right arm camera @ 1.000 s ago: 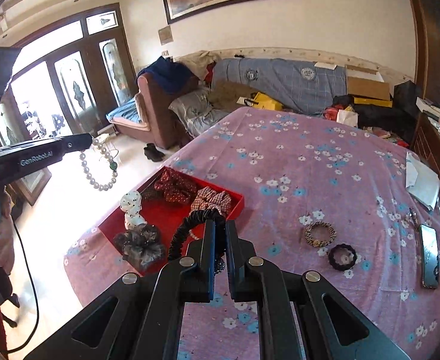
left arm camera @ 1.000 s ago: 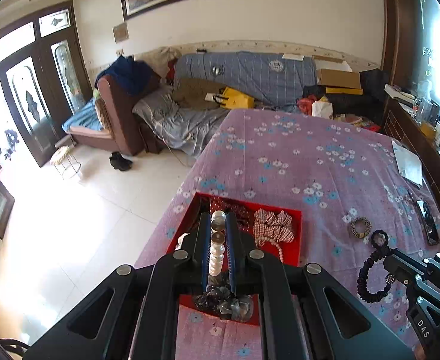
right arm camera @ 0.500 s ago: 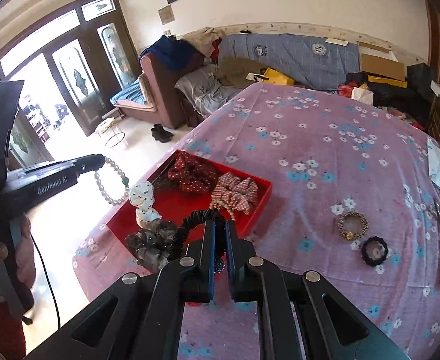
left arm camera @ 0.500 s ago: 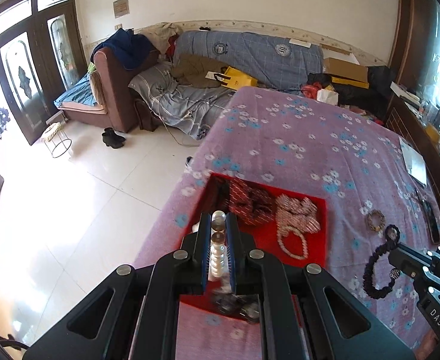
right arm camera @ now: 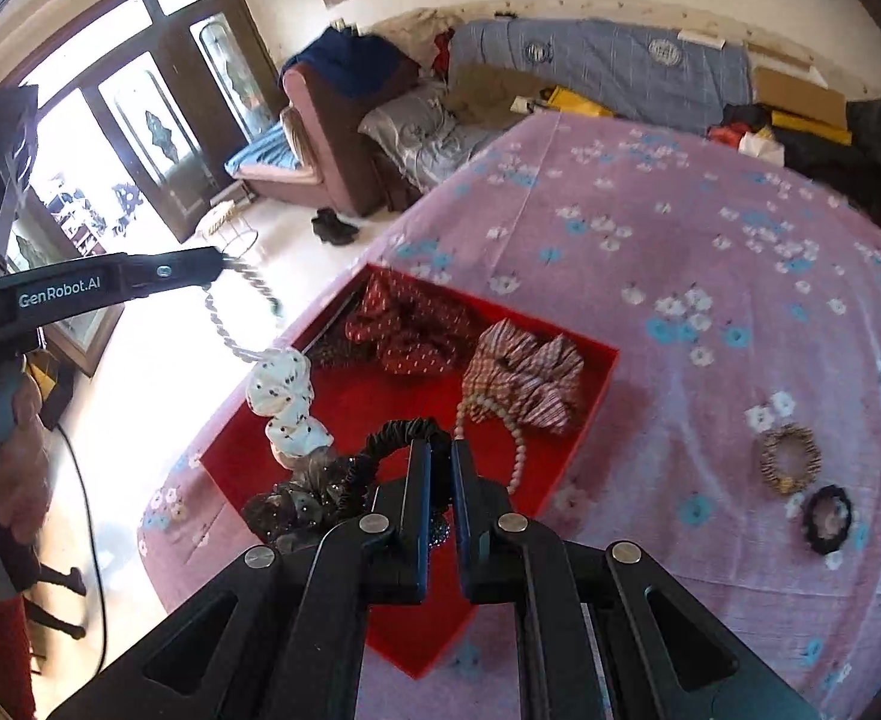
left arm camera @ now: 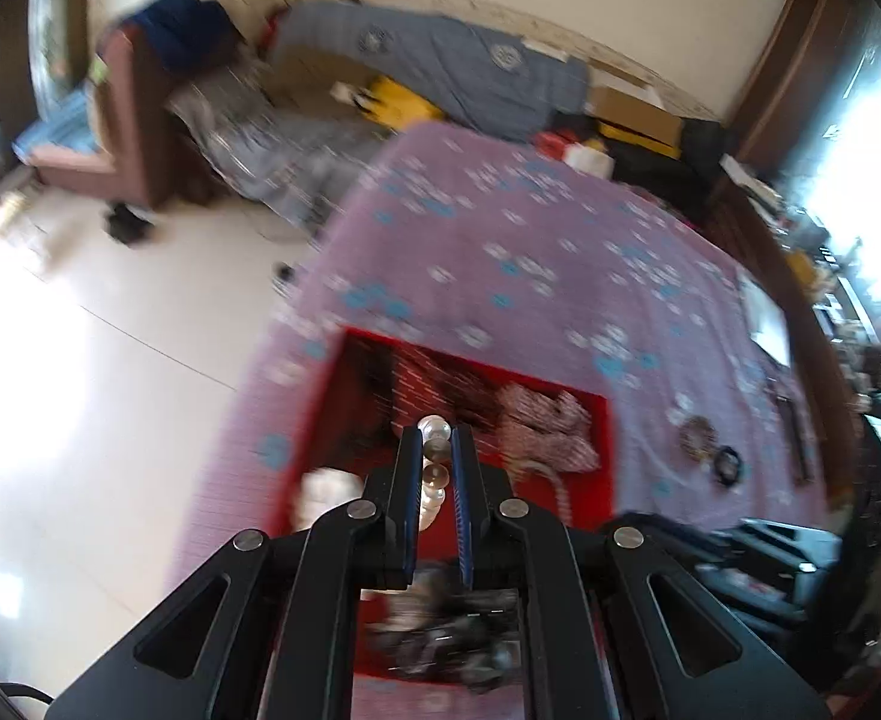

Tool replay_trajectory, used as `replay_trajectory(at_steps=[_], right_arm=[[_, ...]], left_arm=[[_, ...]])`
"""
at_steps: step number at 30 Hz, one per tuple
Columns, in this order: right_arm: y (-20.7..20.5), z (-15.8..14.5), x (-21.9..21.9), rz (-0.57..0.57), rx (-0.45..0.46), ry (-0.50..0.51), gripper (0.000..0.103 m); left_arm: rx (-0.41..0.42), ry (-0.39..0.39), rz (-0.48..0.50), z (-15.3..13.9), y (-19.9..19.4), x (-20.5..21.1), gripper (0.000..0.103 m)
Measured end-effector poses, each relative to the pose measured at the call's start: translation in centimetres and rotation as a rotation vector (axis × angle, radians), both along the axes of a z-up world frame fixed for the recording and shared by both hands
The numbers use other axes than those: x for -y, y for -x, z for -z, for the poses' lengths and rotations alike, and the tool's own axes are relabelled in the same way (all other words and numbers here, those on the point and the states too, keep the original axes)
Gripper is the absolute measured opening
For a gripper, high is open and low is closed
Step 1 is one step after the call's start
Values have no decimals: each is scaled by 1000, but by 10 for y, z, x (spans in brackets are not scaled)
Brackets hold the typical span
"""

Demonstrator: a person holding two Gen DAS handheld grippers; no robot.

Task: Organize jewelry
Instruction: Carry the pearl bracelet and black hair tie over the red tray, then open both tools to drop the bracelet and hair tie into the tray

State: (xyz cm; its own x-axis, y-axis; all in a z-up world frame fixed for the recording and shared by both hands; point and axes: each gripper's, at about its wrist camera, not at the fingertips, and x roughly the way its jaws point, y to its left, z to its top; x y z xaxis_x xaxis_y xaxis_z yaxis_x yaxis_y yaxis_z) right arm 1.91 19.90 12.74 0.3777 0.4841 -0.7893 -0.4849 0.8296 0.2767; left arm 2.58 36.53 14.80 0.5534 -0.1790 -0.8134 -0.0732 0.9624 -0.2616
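Red tray (right arm camera: 590,414) holds five scrunchies; left hand-held gripper (left arm camera: 437,450) clamps pearl bracelet (left arm camera: 433,468), right hand-held gripper (right arm camera: 437,456) clamps black scrunchie (right arm camera: 380,450).

5 scrunchies (right arm camera: 409,327), 2 bead strands (right arm camera: 515,438)

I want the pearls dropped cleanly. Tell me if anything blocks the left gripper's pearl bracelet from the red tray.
Nothing visible bars the way. The left gripper holds the pearl bracelet in open air off the red tray near its left edge. The white dotted scrunchie lies closest, so the pearls may land on it.
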Motion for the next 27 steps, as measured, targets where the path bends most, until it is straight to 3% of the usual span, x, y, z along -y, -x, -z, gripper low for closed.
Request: replay_trajectory(at_steps=[4,8,12,21,25,27], right_arm=[[-9,12,-9,-2,-33,11,8],[-23,24,-19,2,-61,28,8],[-36,39,-33,5,-97,36,8],[-56,70,-56,7,-175,38,10],[-55,69,-60,-4,-186,13,10],[-53,67,-61,-12,-182,9,12]], left_arm=[[-83,41,-4,37,-19,1,9],[-146,-29,-48,65,-32,-5,9],[-156,-109,-68,70,-35,-9,9],[-106,-118,-79,47,-13,-7,12],[-46,-141,-111,21,4,-6,38],[-26,-167,-132,11,11,-5,40]])
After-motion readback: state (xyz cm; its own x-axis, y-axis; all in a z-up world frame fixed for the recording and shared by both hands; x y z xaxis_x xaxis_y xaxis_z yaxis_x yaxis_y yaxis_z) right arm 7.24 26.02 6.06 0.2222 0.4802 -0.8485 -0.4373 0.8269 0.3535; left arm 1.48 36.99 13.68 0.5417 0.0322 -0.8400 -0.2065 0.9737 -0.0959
